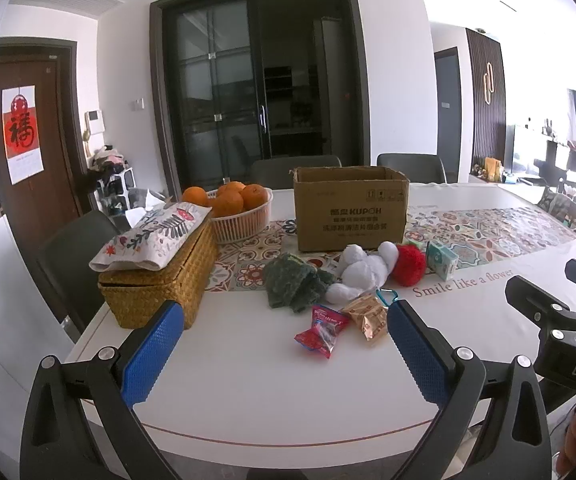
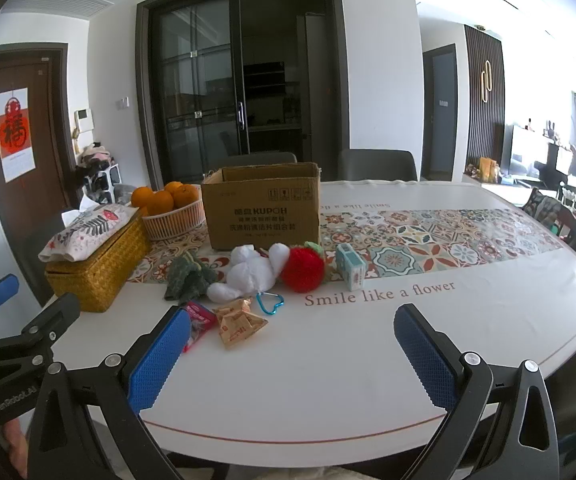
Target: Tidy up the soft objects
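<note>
Table: white oval table, thin red line along its rim, "Smile like a flower" printed on top
Runner: patterned tile-print strip across the middle
Back row: woven basket with a floral cloth pouch on its lid; white bowl of oranges; open cardboard box
Middle row: dark green knitted piece, white plush toy, red strawberry plush touching it, small tissue pack
Near edge: red snack packet, tan snack packet, blue heart-shaped carabiner
</note>
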Motion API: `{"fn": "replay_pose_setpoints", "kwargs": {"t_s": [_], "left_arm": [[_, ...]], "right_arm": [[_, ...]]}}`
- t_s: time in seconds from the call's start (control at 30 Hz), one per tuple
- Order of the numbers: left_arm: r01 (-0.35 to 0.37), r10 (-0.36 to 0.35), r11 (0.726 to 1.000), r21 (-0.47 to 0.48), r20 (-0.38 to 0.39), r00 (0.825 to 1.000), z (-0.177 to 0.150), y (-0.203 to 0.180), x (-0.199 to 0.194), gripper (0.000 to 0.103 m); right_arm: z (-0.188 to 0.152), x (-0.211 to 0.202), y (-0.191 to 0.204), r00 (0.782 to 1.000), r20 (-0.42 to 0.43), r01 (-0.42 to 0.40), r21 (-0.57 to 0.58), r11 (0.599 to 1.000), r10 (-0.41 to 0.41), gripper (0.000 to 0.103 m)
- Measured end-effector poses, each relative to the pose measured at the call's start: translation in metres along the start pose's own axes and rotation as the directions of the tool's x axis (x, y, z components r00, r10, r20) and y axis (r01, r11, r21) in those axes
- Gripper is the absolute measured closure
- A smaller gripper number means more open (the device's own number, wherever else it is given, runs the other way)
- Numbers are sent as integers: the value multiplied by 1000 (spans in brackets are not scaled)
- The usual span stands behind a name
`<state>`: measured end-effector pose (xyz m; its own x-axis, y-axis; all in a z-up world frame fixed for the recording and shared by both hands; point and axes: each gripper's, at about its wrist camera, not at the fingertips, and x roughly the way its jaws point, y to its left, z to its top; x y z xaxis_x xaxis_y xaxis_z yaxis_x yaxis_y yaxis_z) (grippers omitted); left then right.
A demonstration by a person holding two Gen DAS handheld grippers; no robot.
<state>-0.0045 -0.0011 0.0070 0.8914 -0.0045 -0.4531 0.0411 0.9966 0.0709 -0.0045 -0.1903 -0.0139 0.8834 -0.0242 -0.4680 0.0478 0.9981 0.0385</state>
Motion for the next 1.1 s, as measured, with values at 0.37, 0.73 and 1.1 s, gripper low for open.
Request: {"fn": "replay_pose_setpoints", "kwargs": {"t_s": [0.37,0.73,1.1], "left_arm": [[1,-1,1000,1,0,1000,1,0,-1,0],[0,0,1000,4,3,1000,3,0,-1,0],[1,-1,1000,7,3,1000,3,0,-2,0]], "right_arm": [[0,0,-1,1000,3,-1,2,1000,1,0],[2,-1,-1,1000,5,-2,3,1000,2,0],[2,-2,0,1000,6,-2,0,1000,2,0]]}}
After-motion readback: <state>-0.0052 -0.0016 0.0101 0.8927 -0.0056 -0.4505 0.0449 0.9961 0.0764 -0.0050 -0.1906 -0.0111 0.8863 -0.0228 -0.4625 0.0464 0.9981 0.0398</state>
